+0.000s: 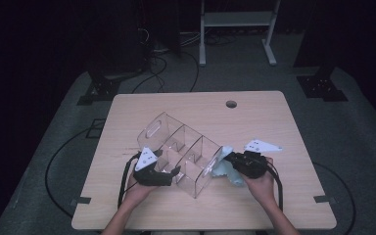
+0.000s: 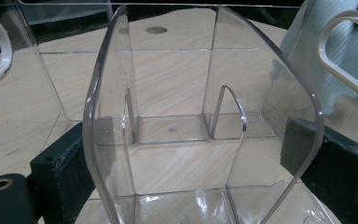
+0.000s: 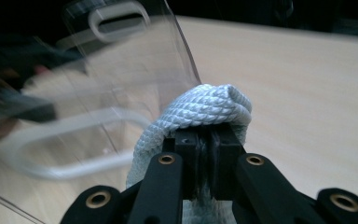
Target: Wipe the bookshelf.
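Lying tipped on its side near the middle of the table [image 1: 274, 117], a clear plastic organiser [image 1: 178, 147] shows its thin, glossy walls and rounded edges — inner dividers split it into compartments, and each end wall has an oblong cut-out handle. In the left gripper view the open mouths of the compartments face the camera, curved partition edges catching the light, pale wood grain reading straight through the plastic. The left gripper [image 1: 169, 177] sits at the organiser's near left corner; its black jaws stand on either side of one curved transparent panel, one jaw seen dimly through the wall, and whether the pads actually press on the plastic I cannot tell. At the organiser's right end a light blue cloth [image 3: 200, 109] with a waffle-like, scaly weave is bunched into a soft fold against the handled end wall. The right gripper [image 3: 209, 140] has its jaws drawn nearly together on that fold, the fabric bulging over the pad tops. In the high view the cloth [image 1: 223, 169] lies crumpled between the organiser and the right gripper [image 1: 231, 157]. The table is smooth, light wood laminate with rounded corners and a round cable hole [image 1: 231, 104] near its far edge — beyond it, dark floor.
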`<state>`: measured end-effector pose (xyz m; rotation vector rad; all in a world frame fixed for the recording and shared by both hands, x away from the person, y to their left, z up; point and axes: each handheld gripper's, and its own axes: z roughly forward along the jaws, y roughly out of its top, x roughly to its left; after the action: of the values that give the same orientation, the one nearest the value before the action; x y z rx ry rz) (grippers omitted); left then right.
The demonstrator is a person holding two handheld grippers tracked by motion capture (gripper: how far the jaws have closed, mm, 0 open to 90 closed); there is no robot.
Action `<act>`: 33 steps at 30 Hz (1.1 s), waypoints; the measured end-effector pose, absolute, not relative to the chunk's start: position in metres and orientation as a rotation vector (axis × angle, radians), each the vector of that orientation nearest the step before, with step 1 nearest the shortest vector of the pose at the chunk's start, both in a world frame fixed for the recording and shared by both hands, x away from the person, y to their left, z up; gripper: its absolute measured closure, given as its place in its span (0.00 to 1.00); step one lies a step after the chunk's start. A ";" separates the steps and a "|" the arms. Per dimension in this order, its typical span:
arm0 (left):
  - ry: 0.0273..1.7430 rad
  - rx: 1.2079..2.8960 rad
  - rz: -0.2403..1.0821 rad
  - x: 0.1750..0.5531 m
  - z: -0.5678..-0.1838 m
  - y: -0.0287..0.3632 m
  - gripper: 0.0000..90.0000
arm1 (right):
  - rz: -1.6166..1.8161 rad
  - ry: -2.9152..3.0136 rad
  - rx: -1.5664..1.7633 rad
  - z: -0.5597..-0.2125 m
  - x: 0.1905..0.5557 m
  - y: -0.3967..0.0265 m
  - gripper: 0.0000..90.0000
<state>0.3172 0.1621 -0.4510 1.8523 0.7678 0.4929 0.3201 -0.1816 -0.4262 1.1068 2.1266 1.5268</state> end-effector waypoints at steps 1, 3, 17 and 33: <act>0.769 1.852 0.493 0.317 -0.451 0.162 0.07 | 1.542 2.113 1.084 -0.420 0.318 -0.181 0.93; 0.769 1.853 0.491 0.317 -0.451 0.162 0.06 | 1.544 2.105 1.055 -0.413 0.315 -0.179 0.93; 0.770 1.855 0.492 0.318 -0.451 0.162 0.06 | 1.525 2.142 1.094 -0.432 0.318 -0.179 0.93; 0.780 1.846 0.504 0.318 -0.451 0.161 0.06 | 1.520 2.153 1.077 -0.437 0.310 -0.171 0.93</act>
<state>0.3176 0.1609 -0.4514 1.8460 0.7805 0.5037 0.3101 -0.1711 -0.4371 1.0775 2.1526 1.5197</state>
